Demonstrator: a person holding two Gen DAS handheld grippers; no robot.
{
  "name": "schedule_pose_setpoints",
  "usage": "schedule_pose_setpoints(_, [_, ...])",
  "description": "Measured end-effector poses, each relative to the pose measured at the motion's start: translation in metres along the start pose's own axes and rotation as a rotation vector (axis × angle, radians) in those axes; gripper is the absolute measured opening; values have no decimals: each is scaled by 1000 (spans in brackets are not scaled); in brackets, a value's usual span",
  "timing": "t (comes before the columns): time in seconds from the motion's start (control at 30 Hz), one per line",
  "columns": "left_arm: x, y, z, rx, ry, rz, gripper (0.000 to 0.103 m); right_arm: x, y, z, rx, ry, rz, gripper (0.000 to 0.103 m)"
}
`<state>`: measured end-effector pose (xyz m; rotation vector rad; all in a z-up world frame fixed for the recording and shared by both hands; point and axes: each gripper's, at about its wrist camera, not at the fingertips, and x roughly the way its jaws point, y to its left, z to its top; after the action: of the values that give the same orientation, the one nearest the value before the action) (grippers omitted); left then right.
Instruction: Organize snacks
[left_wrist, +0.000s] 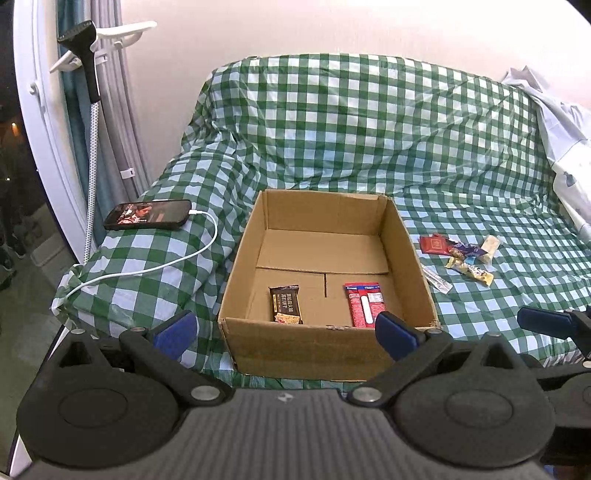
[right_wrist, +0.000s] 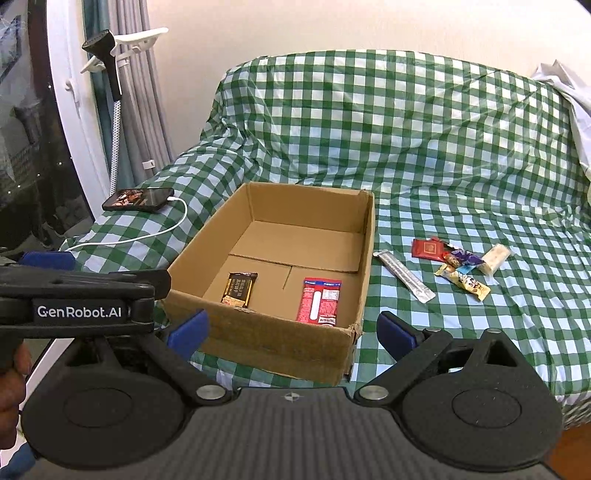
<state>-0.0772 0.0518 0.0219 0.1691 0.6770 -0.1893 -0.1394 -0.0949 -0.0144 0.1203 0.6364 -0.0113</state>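
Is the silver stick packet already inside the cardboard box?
No, the silver stick packet lies on the checkered cloth right of the cardboard box.

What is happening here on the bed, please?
A person is sorting snacks into a cardboard box on the checked bedcover. A dark bar and a red packet already lie inside. Several more snacks and a silver stick pack wait on the cover to the box's right. Both the left tool and right tool are open and empty.
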Motion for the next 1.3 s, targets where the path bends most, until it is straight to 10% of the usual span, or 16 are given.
schedule_pose_setpoints(1.3, [4, -2, -6, 28, 21, -12, 103, 6, -3, -5, 17, 35, -1, 99])
